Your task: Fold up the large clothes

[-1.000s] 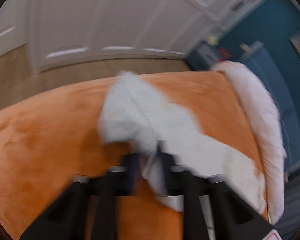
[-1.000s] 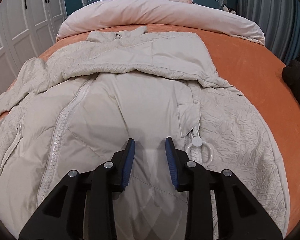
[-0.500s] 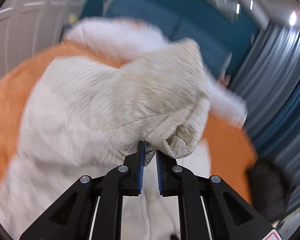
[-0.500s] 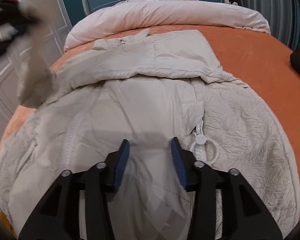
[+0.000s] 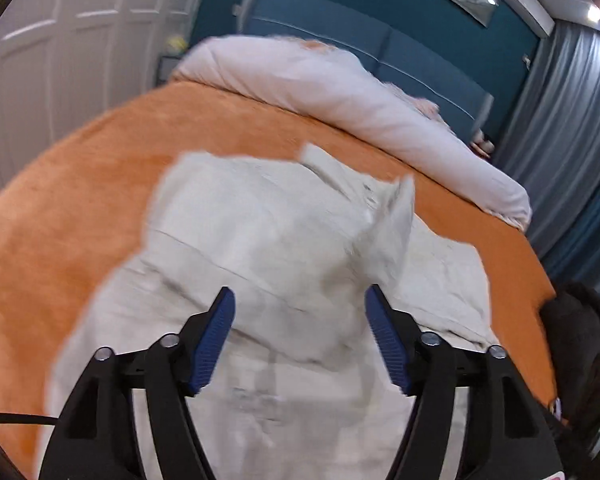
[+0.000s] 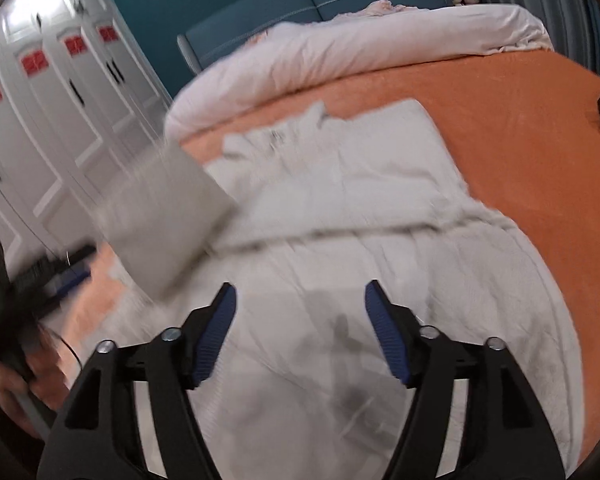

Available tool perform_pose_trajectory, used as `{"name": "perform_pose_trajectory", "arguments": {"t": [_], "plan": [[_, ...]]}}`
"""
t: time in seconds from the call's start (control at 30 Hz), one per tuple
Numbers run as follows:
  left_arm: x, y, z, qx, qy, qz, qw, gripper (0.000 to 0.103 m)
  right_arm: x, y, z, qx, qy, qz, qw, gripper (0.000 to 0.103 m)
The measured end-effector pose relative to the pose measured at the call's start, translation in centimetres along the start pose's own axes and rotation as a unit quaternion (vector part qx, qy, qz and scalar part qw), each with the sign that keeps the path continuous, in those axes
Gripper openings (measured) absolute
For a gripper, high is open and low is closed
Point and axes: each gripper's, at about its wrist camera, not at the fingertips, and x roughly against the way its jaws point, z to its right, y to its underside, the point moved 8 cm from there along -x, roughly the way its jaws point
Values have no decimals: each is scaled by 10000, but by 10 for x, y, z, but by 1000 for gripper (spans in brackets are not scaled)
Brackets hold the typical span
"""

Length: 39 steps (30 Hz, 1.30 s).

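Observation:
A large cream jacket (image 5: 284, 240) lies spread on the orange bed cover (image 5: 100, 168), collar toward the headboard. My left gripper (image 5: 300, 312) is open and empty just above the jacket's middle. In the right wrist view the same jacket (image 6: 380, 248) fills the bed, and one sleeve (image 6: 168, 216) is blurred in mid-air at the left, dropping across the body. My right gripper (image 6: 300, 308) is open and empty above the jacket's lower front. The left gripper tool (image 6: 40, 280) shows blurred at the left edge.
A rolled pale pink duvet (image 5: 340, 88) lies along the blue headboard (image 5: 380, 44). White wardrobe doors (image 6: 60, 100) stand to the left. A dark garment (image 5: 580, 340) sits at the bed's right edge. Grey curtains (image 5: 572, 120) hang at the right.
My left gripper swung the sleeve from the bed's left side over the jacket and let it go; its jaws went from shut to wide open. My right gripper opened wider.

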Motion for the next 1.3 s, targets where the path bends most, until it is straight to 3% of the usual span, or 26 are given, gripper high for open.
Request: {"name": "perform_pose_trajectory", "arguments": {"t": [0.1, 0.2, 0.33, 0.47, 0.5, 0.53, 0.6, 0.67, 0.77, 0.83, 0.97, 1.07, 1.1, 1.17, 1.23, 1.3], "plan": [[5, -3, -25, 205, -333, 139, 9991, 69, -8, -8, -26, -151, -340, -54, 9993, 72], [2, 4, -70, 351, -769, 15, 9964, 69, -21, -5, -63, 76, -484, -236, 9985, 73], [-16, 15, -103, 575, -1113, -234, 9918, 69, -34, -1, -104, 494, -592, -309, 9965, 89], [-29, 29, -116, 696, -1220, -463, 9890, 69, -75, 8, -111, 960, 238, -563, 9935, 91], [-30, 30, -117, 721, -1204, -484, 9889, 69, -83, 8, -107, 983, 357, -643, 9924, 80], [-32, 30, -118, 741, -1196, -494, 9888, 69, -95, 6, -99, 968, 514, -782, 9909, 47], [-33, 27, -117, 716, -1150, -476, 9896, 69, -106, -6, -94, 971, 406, -1063, 9888, 4], [-32, 22, -111, 583, -1193, -434, 9902, 69, -86, -48, -103, 883, 83, -518, 9947, 3], [-43, 12, -106, 236, -1365, -411, 9895, 69, -36, -117, -117, 842, -579, 384, 9940, 3], [-56, 8, -103, 39, -1478, -446, 9880, 69, -30, -143, -102, 834, -568, 629, 9929, 3], [-84, 8, -105, 17, -1561, -733, 9850, 69, -99, -123, -15, 607, 589, -321, 9959, 3], [-98, 11, -123, 158, -1754, -874, 9805, 74, -94, -118, 12, 140, 310, -141, 9993, 3], [-101, 12, -128, 343, -1482, -893, 9843, 76, -96, -115, 20, 92, 272, -108, 9995, 3], [-102, 16, -133, 437, -1419, -846, 9853, 76, -118, -96, 40, 110, 550, -421, 9975, 3], [-101, 19, -138, 364, -1747, -813, 9806, 76, -140, -68, 57, 200, 871, -684, 9936, 5], [-103, 22, -140, 380, -1789, -799, 9799, 76, -149, -56, 67, 52, 784, -649, 9948, 4]]}}
